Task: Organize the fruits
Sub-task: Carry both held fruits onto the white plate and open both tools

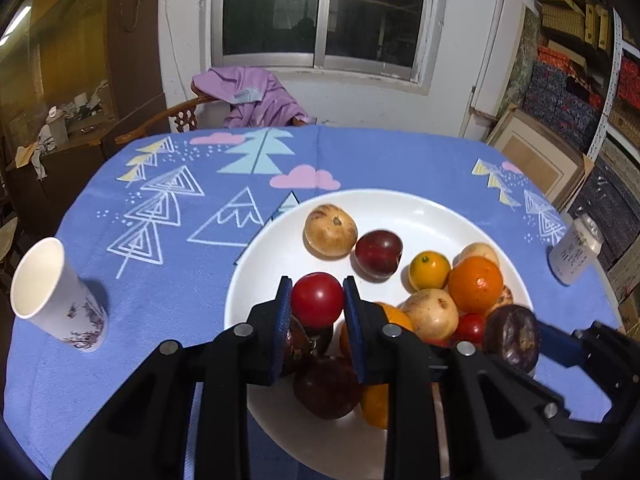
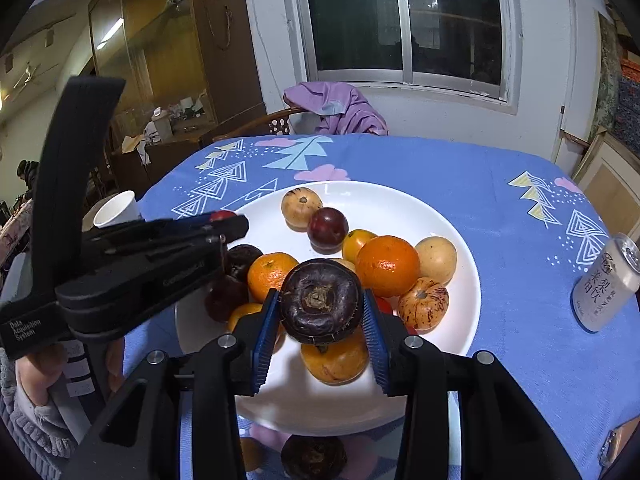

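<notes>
A white plate (image 1: 400, 208) on the blue tablecloth holds several fruits: oranges (image 1: 475, 283), a dark red plum (image 1: 378, 254), pale round fruits (image 1: 330, 231) and a small yellow citrus (image 1: 429, 270). My left gripper (image 1: 316, 300) is shut on a red tomato (image 1: 317, 299) above the plate's left part. My right gripper (image 2: 320, 300) is shut on a dark purple mangosteen (image 2: 320, 300) above the plate (image 2: 460, 248); that fruit also shows in the left wrist view (image 1: 512, 336). The left gripper's body shows at the left of the right wrist view.
A white paper cup (image 1: 52, 292) stands on the table's left side. A drink can (image 2: 608, 284) stands at the right. A chair with purple clothing (image 1: 252, 96) is behind the table. More fruit (image 2: 314, 456) lies near the plate's front edge.
</notes>
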`<state>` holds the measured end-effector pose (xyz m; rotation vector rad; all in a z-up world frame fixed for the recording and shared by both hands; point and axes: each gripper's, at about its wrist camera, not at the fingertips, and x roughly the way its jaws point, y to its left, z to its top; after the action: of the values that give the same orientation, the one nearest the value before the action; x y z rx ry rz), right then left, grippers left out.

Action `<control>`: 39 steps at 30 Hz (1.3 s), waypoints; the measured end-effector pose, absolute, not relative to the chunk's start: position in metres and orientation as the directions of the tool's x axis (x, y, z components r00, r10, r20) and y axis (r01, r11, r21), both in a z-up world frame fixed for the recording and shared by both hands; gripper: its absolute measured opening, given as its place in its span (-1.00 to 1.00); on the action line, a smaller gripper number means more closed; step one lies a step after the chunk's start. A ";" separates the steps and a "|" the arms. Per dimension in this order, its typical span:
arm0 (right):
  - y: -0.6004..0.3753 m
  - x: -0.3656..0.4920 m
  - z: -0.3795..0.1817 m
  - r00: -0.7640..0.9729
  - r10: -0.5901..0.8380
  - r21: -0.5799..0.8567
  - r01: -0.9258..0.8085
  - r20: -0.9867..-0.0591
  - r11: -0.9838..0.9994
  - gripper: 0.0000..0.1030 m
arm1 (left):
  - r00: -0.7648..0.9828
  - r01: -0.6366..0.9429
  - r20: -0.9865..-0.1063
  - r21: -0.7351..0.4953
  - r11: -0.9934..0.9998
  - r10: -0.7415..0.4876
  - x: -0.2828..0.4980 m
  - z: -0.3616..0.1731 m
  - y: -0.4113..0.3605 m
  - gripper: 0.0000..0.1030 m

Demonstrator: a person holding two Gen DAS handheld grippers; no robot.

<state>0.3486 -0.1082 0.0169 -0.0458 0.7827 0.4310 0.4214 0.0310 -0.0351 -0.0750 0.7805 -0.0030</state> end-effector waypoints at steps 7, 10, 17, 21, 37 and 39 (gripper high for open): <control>-0.109 0.350 0.015 0.626 0.365 0.126 -0.392 -0.689 0.911 -0.20 | 0.723 -0.023 -0.690 -0.033 0.999 -0.006 0.421 -0.042 0.026 -0.51; -0.108 0.348 0.016 0.630 0.363 0.119 -0.396 -0.686 0.911 -0.20 | 0.737 -0.022 -0.676 -0.011 1.000 0.009 0.416 -0.040 0.023 -0.51; -0.105 0.348 0.012 0.625 0.354 0.108 -0.397 -0.696 0.911 -0.20 | 0.765 -0.022 -0.643 0.035 0.999 0.039 0.408 -0.034 0.016 -0.51; -0.107 0.349 0.013 0.628 0.352 0.108 -0.392 -0.694 0.914 -0.20 | 0.768 -0.015 -0.640 0.040 0.999 0.037 0.406 -0.033 0.013 -0.51; -0.107 0.355 0.001 0.618 0.323 0.095 -0.372 -0.717 0.923 -0.19 | 0.748 0.007 -0.663 0.039 0.999 0.021 0.412 -0.048 0.011 -0.41; -0.107 0.355 0.001 0.620 0.321 0.092 -0.372 -0.716 0.924 -0.18 | 0.748 0.008 -0.663 0.038 0.999 0.020 0.412 -0.048 0.010 -0.41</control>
<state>0.3545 -0.1075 0.0008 -0.0673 0.8095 0.3991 0.4116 0.0098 -0.0481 0.0393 0.7252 0.0067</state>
